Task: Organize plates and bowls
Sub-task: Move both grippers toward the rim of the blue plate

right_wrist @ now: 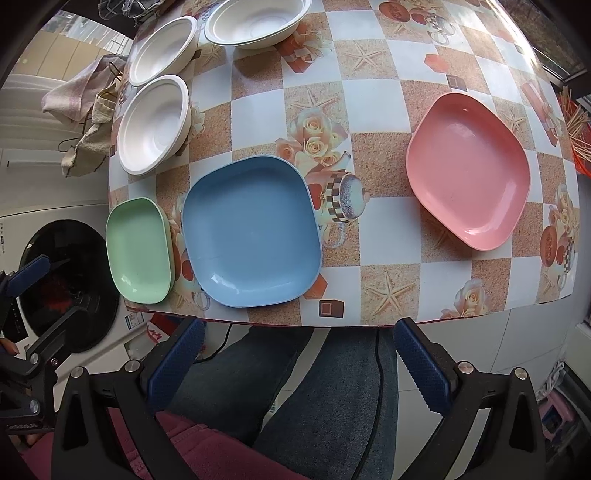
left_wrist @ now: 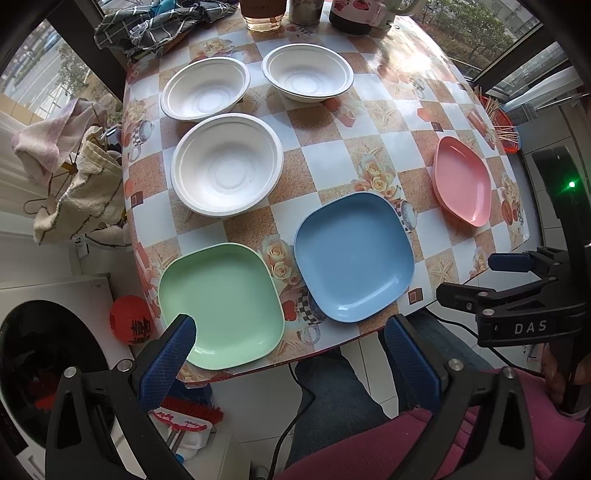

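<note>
Three square plates lie along the near side of the table (left_wrist: 388, 122): a green plate (left_wrist: 221, 306) (right_wrist: 138, 251) at the left, a blue plate (left_wrist: 352, 256) (right_wrist: 251, 230) in the middle, a pink plate (left_wrist: 461, 181) (right_wrist: 467, 170) at the right. Three white bowls stand apart behind them: a large near bowl (left_wrist: 227, 164) (right_wrist: 155, 123), a left far bowl (left_wrist: 205, 88) (right_wrist: 162, 50) and a right far bowl (left_wrist: 306, 72) (right_wrist: 256, 20). My left gripper (left_wrist: 290, 334) is open and empty, its left finger over the green plate's near edge. My right gripper (right_wrist: 299, 339) (left_wrist: 513, 262) is open and empty, just off the table's front edge.
Cups and jars (left_wrist: 264, 14) and a checked cloth (left_wrist: 155, 26) sit at the table's far edge. A red tray of toothpicks (left_wrist: 504, 127) is at the right edge. Rags (left_wrist: 74, 177) hang left of the table. A washing machine (right_wrist: 70, 284) stands at the lower left. The person's legs (right_wrist: 295, 387) are below the front edge.
</note>
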`<state>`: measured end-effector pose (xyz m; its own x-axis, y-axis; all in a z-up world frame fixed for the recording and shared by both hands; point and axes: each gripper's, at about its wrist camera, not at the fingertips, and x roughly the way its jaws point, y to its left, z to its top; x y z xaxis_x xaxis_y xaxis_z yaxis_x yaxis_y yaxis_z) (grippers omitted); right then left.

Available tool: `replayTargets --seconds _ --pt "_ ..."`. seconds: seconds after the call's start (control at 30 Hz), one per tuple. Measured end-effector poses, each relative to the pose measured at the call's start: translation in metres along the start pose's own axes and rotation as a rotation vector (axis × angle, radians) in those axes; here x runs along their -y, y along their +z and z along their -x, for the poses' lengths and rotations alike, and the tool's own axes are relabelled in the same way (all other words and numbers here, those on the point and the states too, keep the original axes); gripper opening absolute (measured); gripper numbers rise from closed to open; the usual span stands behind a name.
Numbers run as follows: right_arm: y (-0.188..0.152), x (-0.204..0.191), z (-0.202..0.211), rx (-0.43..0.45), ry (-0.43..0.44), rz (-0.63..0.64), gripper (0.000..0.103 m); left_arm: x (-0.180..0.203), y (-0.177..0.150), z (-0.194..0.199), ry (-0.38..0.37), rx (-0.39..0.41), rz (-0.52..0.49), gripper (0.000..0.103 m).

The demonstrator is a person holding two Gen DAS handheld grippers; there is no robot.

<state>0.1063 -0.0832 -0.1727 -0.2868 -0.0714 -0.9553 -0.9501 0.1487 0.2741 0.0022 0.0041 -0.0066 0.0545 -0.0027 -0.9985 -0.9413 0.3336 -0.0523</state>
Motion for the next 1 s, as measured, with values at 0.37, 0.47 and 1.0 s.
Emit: replayTargets --seconds 0.37,0.47,1.0 --pt "0.017 0.008 -0.027 0.0 0.039 -0.005 0.103 -0.016 0.005 -0.036 0.024 -0.078 0.072 0.102" --pt "0.025 0.007 -0.044 -0.007 0.033 0.015 0.103 -0.017 0.006 -0.046 0.031 -0.075 0.083 0.102" --pt "0.064 -0.013 -0.111 -0.01 -0.119 0.082 0.103 -0.006 0.016 -0.073 0.064 -0.086 0.061 0.102"
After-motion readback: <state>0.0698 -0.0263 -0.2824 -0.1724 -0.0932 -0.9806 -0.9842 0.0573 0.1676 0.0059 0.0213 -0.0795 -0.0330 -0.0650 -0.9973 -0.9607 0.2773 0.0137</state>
